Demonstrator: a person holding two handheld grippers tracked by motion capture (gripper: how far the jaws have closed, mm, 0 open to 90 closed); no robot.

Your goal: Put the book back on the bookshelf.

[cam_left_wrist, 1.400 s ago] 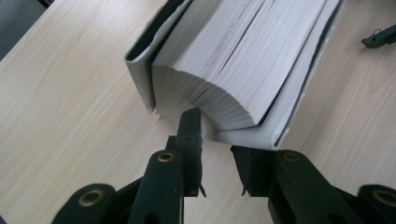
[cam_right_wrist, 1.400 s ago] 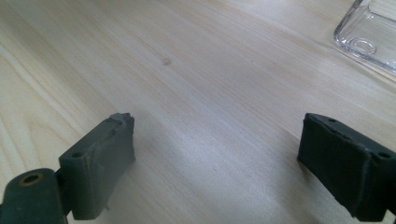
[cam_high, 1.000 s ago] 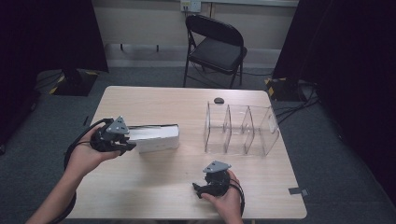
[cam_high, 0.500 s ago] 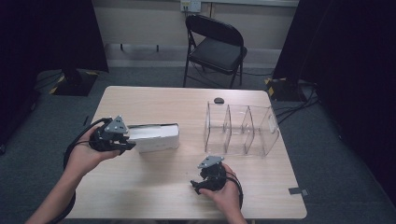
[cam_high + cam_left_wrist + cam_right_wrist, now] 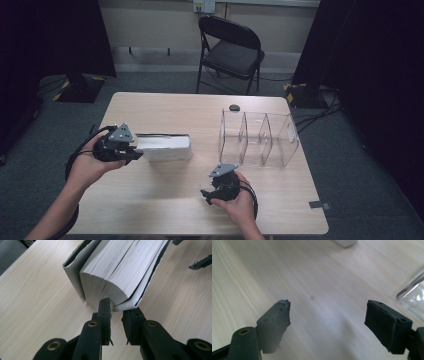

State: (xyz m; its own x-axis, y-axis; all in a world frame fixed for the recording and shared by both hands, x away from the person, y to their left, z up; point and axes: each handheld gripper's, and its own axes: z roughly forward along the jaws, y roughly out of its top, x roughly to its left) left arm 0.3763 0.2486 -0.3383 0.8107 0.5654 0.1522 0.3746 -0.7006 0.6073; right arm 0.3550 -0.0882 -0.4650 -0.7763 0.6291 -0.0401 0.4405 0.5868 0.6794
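Observation:
A thick white book [image 5: 164,147] lies flat on the left half of the wooden table [image 5: 165,210]. My left gripper [image 5: 134,151] is at its left end, shut on the lower corner of the book. In the left gripper view the jaws [image 5: 117,311] pinch the cover's corner below the fanned pages of the book [image 5: 120,272]. My right gripper [image 5: 206,194] hovers near the table's front edge, pointing left. It is open with only bare wood between its jaws [image 5: 327,315]. Those jaws have just been closing slightly.
A clear plastic organizer [image 5: 257,137] with several compartments stands at the right, close behind my right hand; its edge [image 5: 412,291] shows in the right gripper view. A small black object [image 5: 233,107] lies behind it. A folding chair [image 5: 230,50] stands beyond the table.
My right gripper has shifted a little to the left and upward. The left gripper and the book have stayed put.

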